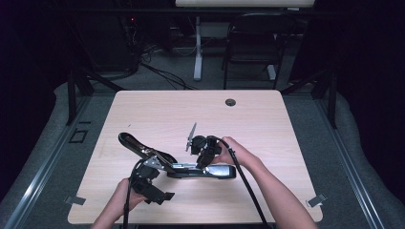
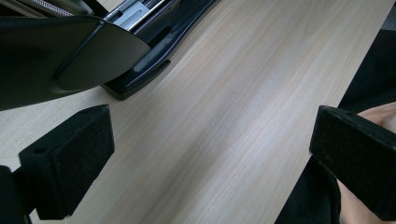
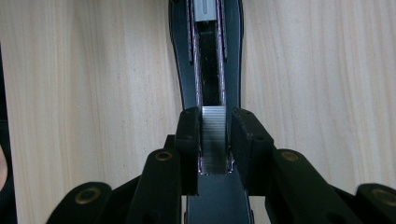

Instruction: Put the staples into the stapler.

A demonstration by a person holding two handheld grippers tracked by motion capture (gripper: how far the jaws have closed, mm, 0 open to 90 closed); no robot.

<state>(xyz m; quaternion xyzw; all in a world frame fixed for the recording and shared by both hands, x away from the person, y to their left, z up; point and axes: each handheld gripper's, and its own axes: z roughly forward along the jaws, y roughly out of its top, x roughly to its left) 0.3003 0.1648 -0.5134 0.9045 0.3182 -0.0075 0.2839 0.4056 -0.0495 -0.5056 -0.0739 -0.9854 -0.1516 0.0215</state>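
You work at a pale wood-grain table (image 1: 157,109) with a small round grommet (image 1: 230,102) near its far edge. Around it the room is dark: grey floor, a black chair (image 1: 253,40) and a white table leg (image 1: 197,52) beyond the far edge, and cables trailing across the floor.

A black stapler (image 1: 191,169) lies open near the table's near edge, its base flat on the wood and its top cover (image 1: 138,145) swung up and back toward your left.

Your right hand (image 1: 236,152) reaches in from the lower right, wrist bent, tipping your right gripper (image 1: 203,164) down onto the stapler's open channel. In the right gripper view its fingers (image 3: 187,135) are closed on a strip of staples (image 3: 214,137), which sits in the channel of the magazine (image 3: 208,70).

Your left hand (image 1: 125,195) holds your left gripper (image 1: 150,186) low by the near edge, just beside the stapler's hinge end. In the left gripper view its fingers (image 2: 70,158) stand wide apart over bare wood, holding nothing, with the raised cover just beyond them.
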